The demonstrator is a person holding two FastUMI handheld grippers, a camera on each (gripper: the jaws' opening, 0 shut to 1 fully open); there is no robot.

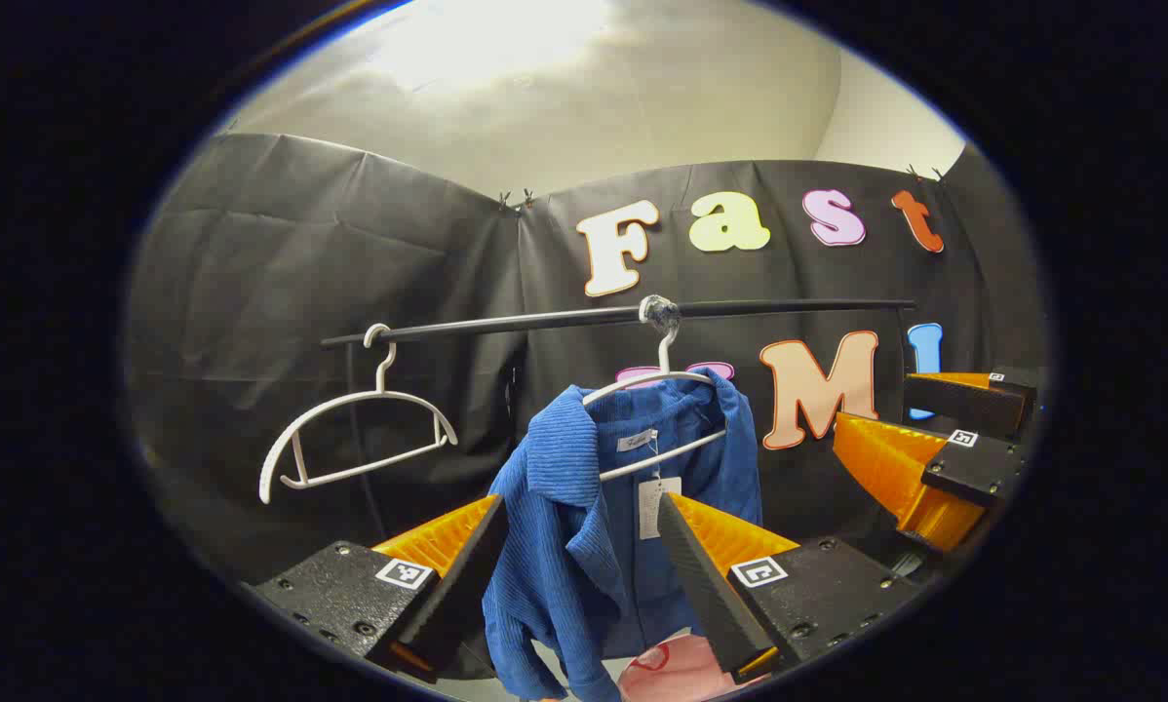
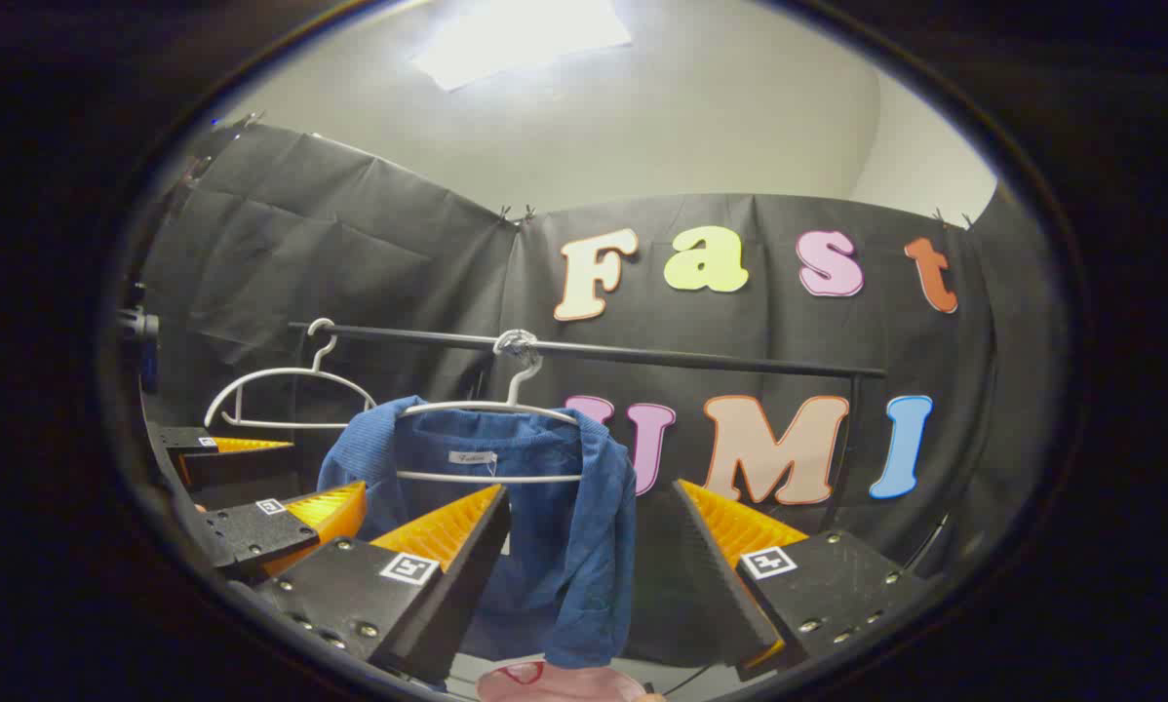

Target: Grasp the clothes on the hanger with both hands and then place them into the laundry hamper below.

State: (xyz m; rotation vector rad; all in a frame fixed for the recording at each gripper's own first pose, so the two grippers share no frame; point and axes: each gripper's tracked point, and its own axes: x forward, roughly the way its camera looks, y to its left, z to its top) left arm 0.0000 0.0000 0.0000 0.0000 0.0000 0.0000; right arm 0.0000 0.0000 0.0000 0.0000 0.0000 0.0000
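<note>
A blue shirt (image 1: pixel 594 517) hangs on a white hanger (image 1: pixel 657 390) from the black rail (image 1: pixel 613 317) — an empty hanger (image 1: pixel 350 429) hangs further along. The left gripper (image 1: pixel 579 546) is spread wide, fingers on either side of the shirt but short of it. The right gripper (image 2: pixel 589 556) is spread too, nothing between its fingers (shirt just ahead). Below the shirt — a pink hamper (image 2: pixel 555 682).

Shirt (image 1: pixel 584 526): blue, fine ribbed texture, white neck label. Hangers (image 1: pixel 355 434): white. Rail (image 1: pixel 594 317): black. Hamper (image 2: pixel 560 682) below: pink, red marking. Ceiling (image 2: pixel 701 107): off-white.
</note>
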